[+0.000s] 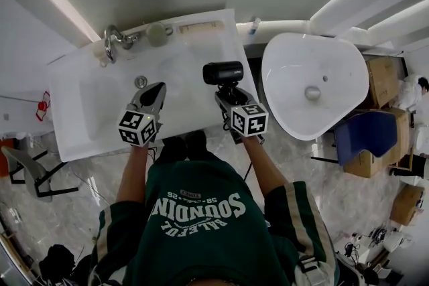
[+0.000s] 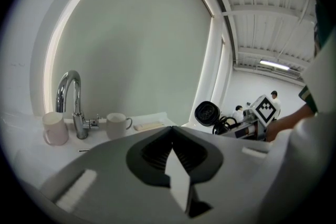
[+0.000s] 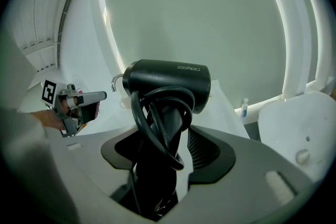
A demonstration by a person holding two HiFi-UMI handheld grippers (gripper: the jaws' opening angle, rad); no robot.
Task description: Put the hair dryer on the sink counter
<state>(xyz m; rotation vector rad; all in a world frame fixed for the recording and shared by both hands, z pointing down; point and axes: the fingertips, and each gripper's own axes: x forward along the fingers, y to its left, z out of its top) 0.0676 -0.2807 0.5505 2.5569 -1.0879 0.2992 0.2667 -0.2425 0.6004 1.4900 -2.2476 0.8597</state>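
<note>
The black hair dryer (image 1: 223,72) stands upright over the right part of the white sink counter (image 1: 191,53). My right gripper (image 1: 226,94) is shut on its handle, which has the cord wound round it. In the right gripper view the dryer's barrel (image 3: 168,78) lies crosswise above the right gripper (image 3: 169,134). My left gripper (image 1: 158,88) hangs over the counter beside the basin (image 1: 100,100), shut and holding nothing. In the left gripper view, the left gripper (image 2: 172,132) points at the back wall, and the dryer (image 2: 206,112) shows to its right.
A chrome faucet (image 1: 112,40), two mugs (image 2: 54,128) (image 2: 117,124) and a flat soap dish (image 2: 148,125) line the counter's back edge. A white rounded fixture (image 1: 315,84) stands right of the counter, with a small bottle (image 3: 245,107) behind it. Beyond are a blue chair (image 1: 365,134) and cardboard boxes (image 1: 383,77).
</note>
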